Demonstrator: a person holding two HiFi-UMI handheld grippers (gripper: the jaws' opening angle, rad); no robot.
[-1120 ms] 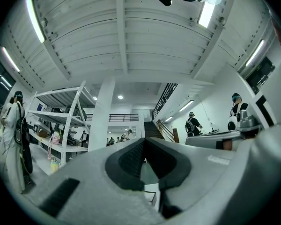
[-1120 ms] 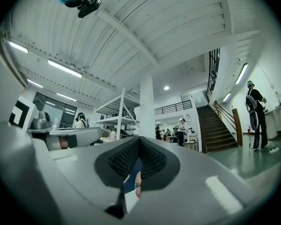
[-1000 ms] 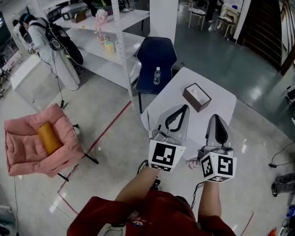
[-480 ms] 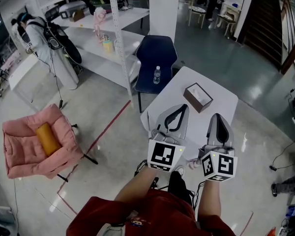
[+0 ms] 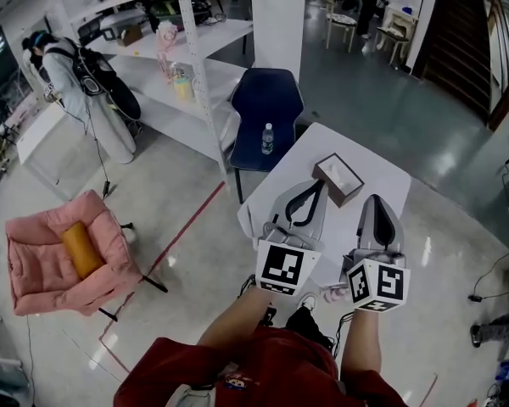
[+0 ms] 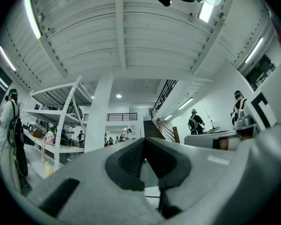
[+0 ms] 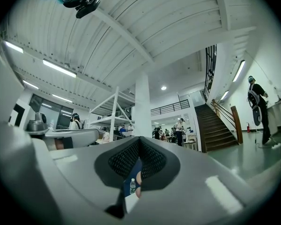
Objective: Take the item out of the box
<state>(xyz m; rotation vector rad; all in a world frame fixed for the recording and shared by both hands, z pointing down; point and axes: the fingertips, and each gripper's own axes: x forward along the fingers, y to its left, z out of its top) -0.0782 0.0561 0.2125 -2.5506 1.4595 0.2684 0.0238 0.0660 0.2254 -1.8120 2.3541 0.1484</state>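
A brown box (image 5: 338, 177) with white tissue showing in its top slot stands on a small white table (image 5: 375, 181). My left gripper (image 5: 312, 186) is held above the table's near side, its tip just short of the box, jaws shut with nothing between them. My right gripper (image 5: 372, 201) hangs beside it over the table's near right part, also shut and empty. Both gripper views look out level across the hall; the left gripper (image 6: 143, 142) and right gripper (image 7: 139, 140) show their pads meeting. The box is not in either gripper view.
A dark blue chair (image 5: 267, 100) with a water bottle (image 5: 266, 138) on its seat stands beyond the table. White shelving (image 5: 182, 53) is at the back left, with a person (image 5: 64, 75) beside it. A pink chair (image 5: 34, 270) holding an orange cushion (image 5: 78, 248) sits at left.
The table and box have drawn slightly nearer to the grippers as the person steps forward. Both grippers stay shut and side by side.
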